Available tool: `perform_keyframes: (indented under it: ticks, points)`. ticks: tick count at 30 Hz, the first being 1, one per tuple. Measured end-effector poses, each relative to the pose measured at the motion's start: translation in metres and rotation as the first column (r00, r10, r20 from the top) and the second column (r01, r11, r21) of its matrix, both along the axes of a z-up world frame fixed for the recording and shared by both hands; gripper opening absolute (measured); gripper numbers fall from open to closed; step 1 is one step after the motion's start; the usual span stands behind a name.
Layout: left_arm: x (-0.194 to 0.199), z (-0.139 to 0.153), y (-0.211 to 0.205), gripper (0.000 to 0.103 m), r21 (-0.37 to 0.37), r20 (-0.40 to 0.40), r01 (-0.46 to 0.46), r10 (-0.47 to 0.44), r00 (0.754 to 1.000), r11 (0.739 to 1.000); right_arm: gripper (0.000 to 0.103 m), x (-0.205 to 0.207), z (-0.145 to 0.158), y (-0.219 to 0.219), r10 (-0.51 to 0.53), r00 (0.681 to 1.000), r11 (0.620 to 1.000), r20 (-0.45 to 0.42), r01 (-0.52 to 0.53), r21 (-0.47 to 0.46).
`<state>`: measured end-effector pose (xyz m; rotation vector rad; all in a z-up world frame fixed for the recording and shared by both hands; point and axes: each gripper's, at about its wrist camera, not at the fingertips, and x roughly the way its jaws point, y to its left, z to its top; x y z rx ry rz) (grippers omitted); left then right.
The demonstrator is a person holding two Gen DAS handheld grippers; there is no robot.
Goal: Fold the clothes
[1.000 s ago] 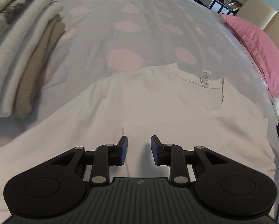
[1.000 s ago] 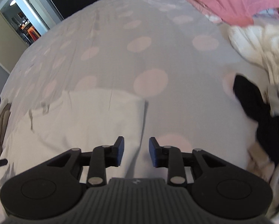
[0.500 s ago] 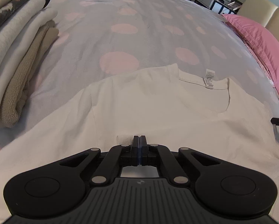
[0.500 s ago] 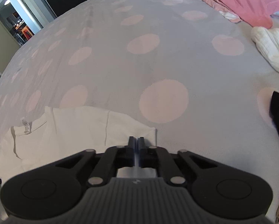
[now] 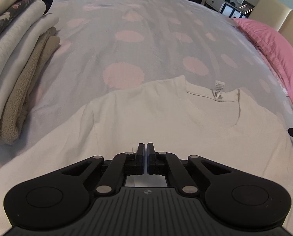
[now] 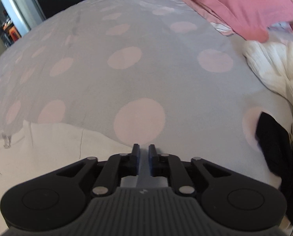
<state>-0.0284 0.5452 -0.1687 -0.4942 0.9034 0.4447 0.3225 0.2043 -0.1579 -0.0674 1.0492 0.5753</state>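
Shirt [image 5: 166,122], cream, lies flat on the bed [image 5: 138,15], collar away from the left camera, white label [image 5: 218,90] at the neck opening. Same shirt [image 6: 38,147] fills the lower left of the right view, one edge running out toward the fingers there.

Left hand-held gripper [image 5: 146,149]: fingers pressed together over the shirt's lower middle, with only a thin sliver between the pads. A small ridge of fabric stands just left of the tips; whether cloth is actually pinched cannot be told from this angle.

Right hand-held gripper [image 6: 144,151]: fingers nearly together with a narrow gap between them, positioned at the shirt's edge where it meets the bedcover. Pale material shows in the gap (could be fabric or cover; cannot tell), so the grip itself is undetermined.

Bedcover: grey-lilac with large pink dots.

Stack [image 5: 15,63] of folded items at left of the left view: cream, floral dark, grey, beige fleece. It sits well apart from the shirt.

Pillow [image 5: 274,55], pink, at far right; also visible in the right view [image 6: 234,4].

Unfolded pile at right of the right view: white knit [image 6: 274,66] and a black garment [image 6: 274,143], near one another.
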Motion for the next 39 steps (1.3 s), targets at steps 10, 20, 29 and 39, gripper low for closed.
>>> perform_keyframes:
  ticks: [10, 20, 29, 39]
  points:
    - [-0.014, 0.0, -0.029, 0.0, -0.051, -0.062, 0.073, -0.076, 0.995, 0.996, 0.045, -0.065, 0.006, -0.027, 0.117, 0.979, 0.993, -0.169, -0.109, 0.052]
    - [-0.027, -0.005, -0.046, 0.0, -0.064, -0.114, 0.087, -0.094, 0.989, 0.994, 0.002, -0.077, -0.01, -0.02, 0.204, 0.976, 0.972, -0.069, -0.211, -0.106]
    - [-0.036, 0.003, -0.048, 0.011, -0.097, -0.108, 0.048, -0.059, 0.992, 0.994, 0.019, -0.076, 0.021, -0.043, 0.139, 0.983, 0.989, -0.117, -0.145, -0.039]
    - [-0.05, 0.02, -0.055, 0.013, -0.116, -0.098, 0.013, -0.025, 0.995, 0.993, 0.0, -0.09, -0.008, -0.043, 0.178, 0.956, 0.981, -0.232, -0.192, -0.036]
